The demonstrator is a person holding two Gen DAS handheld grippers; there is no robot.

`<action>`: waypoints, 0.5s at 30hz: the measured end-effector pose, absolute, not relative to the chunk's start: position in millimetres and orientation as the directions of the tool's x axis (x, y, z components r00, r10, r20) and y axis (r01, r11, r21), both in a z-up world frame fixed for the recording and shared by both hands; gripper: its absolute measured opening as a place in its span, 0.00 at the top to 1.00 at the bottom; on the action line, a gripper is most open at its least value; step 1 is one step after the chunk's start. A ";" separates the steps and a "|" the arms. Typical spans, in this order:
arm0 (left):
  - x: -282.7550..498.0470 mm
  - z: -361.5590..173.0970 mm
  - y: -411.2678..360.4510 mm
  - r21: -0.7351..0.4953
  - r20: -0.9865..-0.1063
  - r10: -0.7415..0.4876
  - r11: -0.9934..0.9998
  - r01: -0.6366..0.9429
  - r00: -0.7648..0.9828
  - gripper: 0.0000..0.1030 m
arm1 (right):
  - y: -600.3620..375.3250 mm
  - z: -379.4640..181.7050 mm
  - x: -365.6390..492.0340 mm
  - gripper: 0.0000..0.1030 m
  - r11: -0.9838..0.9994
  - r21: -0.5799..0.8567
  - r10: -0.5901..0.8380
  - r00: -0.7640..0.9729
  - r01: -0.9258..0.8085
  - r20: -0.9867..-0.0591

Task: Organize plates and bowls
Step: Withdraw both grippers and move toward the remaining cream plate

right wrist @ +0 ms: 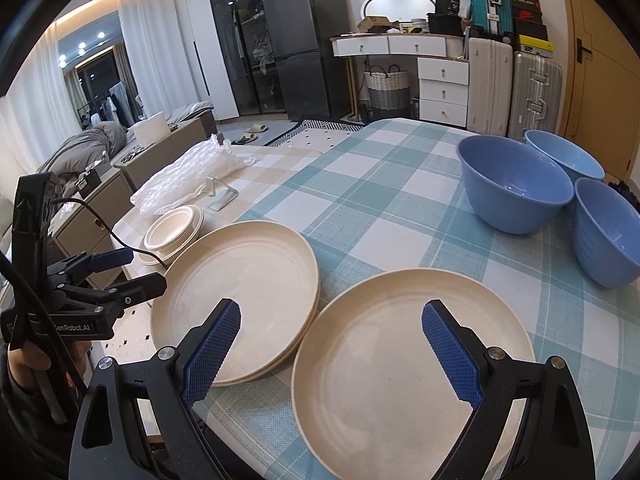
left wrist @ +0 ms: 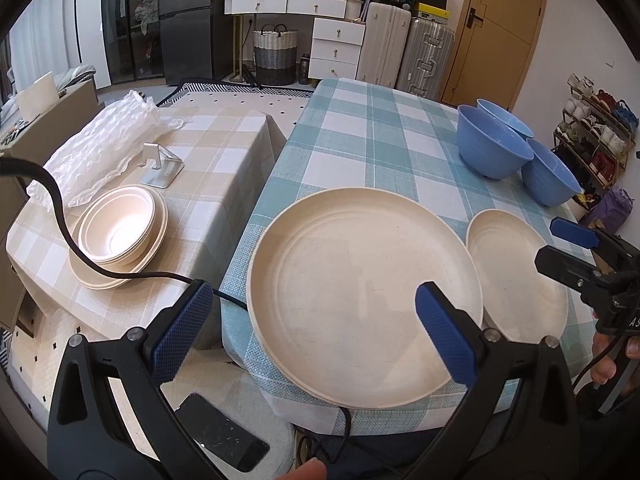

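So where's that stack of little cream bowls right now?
The cream bowls sit on a cream plate on the beige-checked side table, left of the blue-checked table, just in front of the bubble wrap.

Rear wall: a dark refrigerator (right wrist: 304, 40) stands beside a white vanity with drawers (right wrist: 416, 68) and an oval mirror (right wrist: 396, 2). A woven basket (right wrist: 388, 88) sits beneath the vanity. Upright suitcases (right wrist: 512, 84) line the wall next to a brown door (left wrist: 500, 28). White curtains (right wrist: 148, 48) hang at left, lit by ceiling lights. A shoe rack (left wrist: 596, 132) stands at right.
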State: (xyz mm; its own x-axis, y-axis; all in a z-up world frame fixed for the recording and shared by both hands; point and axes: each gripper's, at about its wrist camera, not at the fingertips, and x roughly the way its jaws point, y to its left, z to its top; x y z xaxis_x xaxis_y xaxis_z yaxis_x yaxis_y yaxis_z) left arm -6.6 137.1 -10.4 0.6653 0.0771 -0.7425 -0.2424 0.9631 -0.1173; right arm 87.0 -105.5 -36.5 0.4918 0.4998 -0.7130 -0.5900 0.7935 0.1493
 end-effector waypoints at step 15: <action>-1.5 -27.4 154.3 -0.130 -0.768 0.077 0.953 -0.272 0.636 0.02 | -69.9 -47.9 112.5 0.09 0.753 0.165 0.512 0.411 -0.637 -0.754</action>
State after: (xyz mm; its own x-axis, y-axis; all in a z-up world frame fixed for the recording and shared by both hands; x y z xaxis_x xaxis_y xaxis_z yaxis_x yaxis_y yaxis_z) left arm -1.5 154.3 -27.4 0.6360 0.0765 -0.7678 -0.2721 0.9534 -0.1304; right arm 112.5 -69.9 -47.9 0.4110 0.5124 -0.7540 -0.6366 0.7533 0.1650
